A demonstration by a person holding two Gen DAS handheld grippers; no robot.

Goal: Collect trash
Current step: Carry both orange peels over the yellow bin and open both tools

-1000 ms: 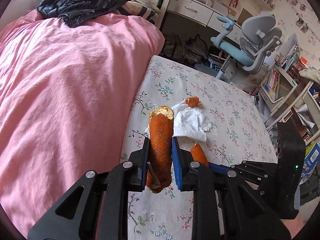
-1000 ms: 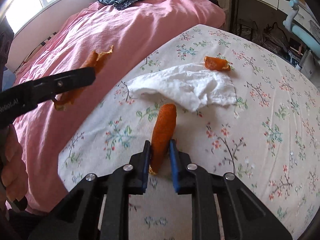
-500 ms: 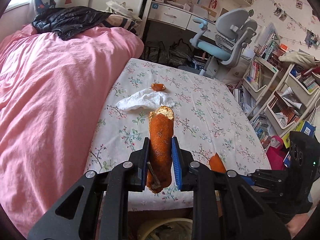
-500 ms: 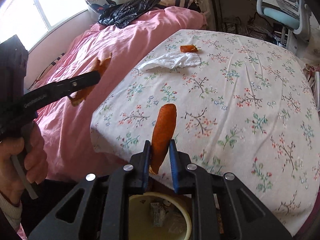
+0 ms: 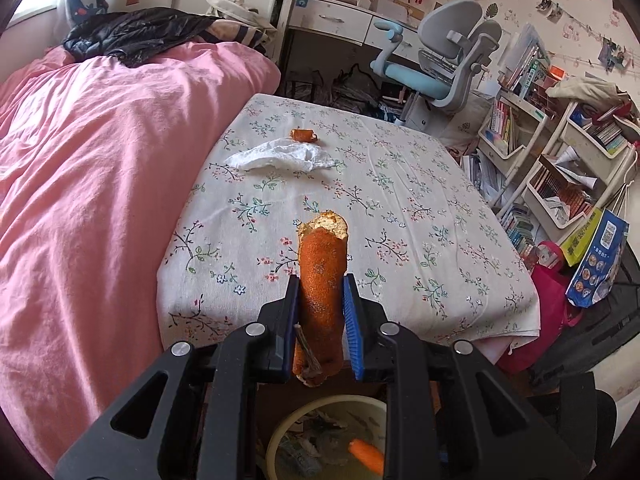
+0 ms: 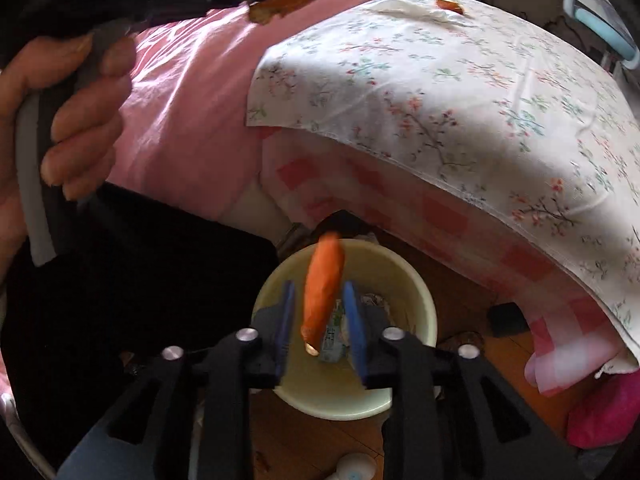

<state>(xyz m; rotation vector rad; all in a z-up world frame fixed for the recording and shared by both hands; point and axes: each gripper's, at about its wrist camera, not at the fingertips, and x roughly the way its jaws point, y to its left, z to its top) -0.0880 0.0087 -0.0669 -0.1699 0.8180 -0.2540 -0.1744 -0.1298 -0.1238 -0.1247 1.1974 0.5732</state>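
Observation:
My left gripper [image 5: 321, 286] is shut on a long strip of orange peel [image 5: 322, 252], held over the near edge of the floral table [image 5: 400, 208]. Below it stands a pale yellow bin [image 5: 280, 432] with trash inside. My right gripper [image 6: 318, 290] hangs over the same bin [image 6: 400, 264], pointing steeply down. Its jaws are opening, and a second orange peel [image 6: 324, 270] sits loose between them with a gap beside it. A crumpled white tissue [image 5: 280, 155] and a small peel piece [image 5: 303, 135] lie at the table's far side.
A pink bed [image 5: 100, 180] runs along the table's left, with a black jacket [image 5: 136, 32] on it. A desk chair [image 5: 444, 56] and book shelves [image 5: 560, 160] stand to the right. A hand [image 6: 68, 120] holds the left gripper's handle. A pink bag [image 5: 548, 280] sits on the floor.
Both grippers drew back from the table to above the bin. The right jaws, shut on their peel before, have parted and the peel is slipping down. The left grip is unchanged.

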